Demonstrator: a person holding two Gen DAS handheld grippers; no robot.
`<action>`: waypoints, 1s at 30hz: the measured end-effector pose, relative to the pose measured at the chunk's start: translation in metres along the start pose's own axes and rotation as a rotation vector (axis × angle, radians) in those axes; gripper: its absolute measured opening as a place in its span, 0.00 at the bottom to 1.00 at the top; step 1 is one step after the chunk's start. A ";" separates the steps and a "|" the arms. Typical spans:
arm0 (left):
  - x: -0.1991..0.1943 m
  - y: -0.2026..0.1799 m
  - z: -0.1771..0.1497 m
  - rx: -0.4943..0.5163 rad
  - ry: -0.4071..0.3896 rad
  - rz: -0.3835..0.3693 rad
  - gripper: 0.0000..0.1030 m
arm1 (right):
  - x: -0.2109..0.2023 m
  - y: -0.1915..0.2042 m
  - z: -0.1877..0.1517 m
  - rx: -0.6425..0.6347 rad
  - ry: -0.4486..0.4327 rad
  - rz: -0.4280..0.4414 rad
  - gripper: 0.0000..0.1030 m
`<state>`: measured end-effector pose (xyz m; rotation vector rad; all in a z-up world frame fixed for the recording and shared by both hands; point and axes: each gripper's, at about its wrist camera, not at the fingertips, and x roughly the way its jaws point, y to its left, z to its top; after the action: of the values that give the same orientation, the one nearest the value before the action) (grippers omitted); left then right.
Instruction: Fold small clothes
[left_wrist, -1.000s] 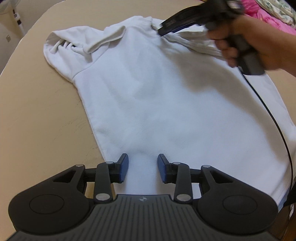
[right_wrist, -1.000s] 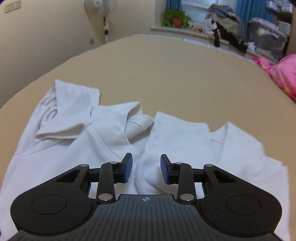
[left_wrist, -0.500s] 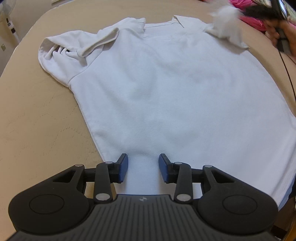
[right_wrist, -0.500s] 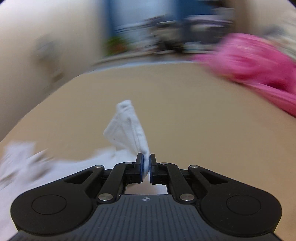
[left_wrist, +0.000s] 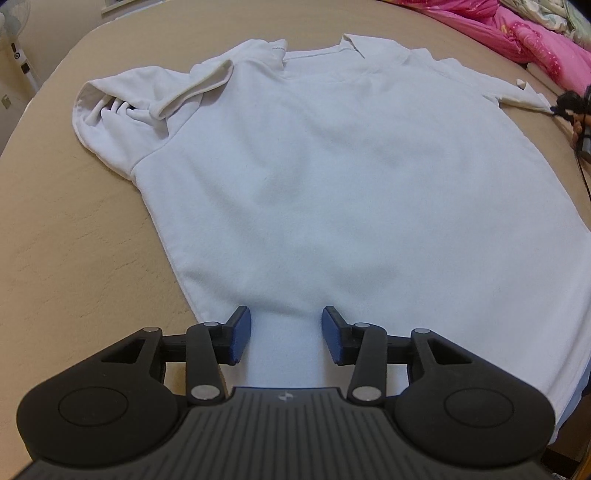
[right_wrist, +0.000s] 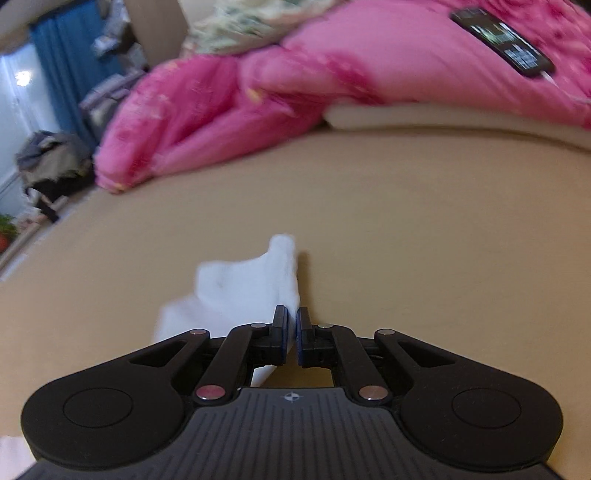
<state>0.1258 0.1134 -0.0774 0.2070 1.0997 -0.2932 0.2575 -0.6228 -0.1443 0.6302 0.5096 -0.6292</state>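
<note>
A white short-sleeved shirt (left_wrist: 332, 166) lies spread on the tan surface (left_wrist: 74, 240), collar at the far side. Its left sleeve (left_wrist: 140, 107) is bunched and folded over. My left gripper (left_wrist: 286, 336) is open, low over the shirt's near hem, with cloth between its fingers. My right gripper (right_wrist: 293, 334) is shut on the right sleeve (right_wrist: 255, 284) and holds it stretched out low over the surface. In the left wrist view the right gripper (left_wrist: 569, 105) shows small at the far right edge, at the sleeve's end (left_wrist: 517, 96).
A pink quilt (right_wrist: 295, 92) is heaped along the far right side of the surface, with a black phone (right_wrist: 502, 40) lying on it. A cable (left_wrist: 583, 177) runs down at the right edge. A standing fan (left_wrist: 16, 55) is beyond the left edge.
My right gripper shut on the right sleeve near the collar and pulled it outward to the right, flattening that shoulder. The left gripper stayed at the hem, open.
</note>
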 end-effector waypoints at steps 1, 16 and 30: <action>0.000 0.001 0.000 0.001 -0.001 0.000 0.48 | 0.000 -0.002 -0.001 0.028 -0.002 0.018 0.04; 0.000 -0.004 -0.002 0.014 -0.033 0.011 0.50 | 0.052 -0.013 0.036 0.159 0.045 0.198 0.34; 0.003 -0.002 0.001 0.023 -0.038 0.005 0.52 | 0.015 -0.031 0.027 0.227 -0.180 -0.178 0.11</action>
<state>0.1275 0.1112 -0.0793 0.2234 1.0590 -0.3042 0.2538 -0.6658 -0.1460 0.7390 0.3297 -0.9118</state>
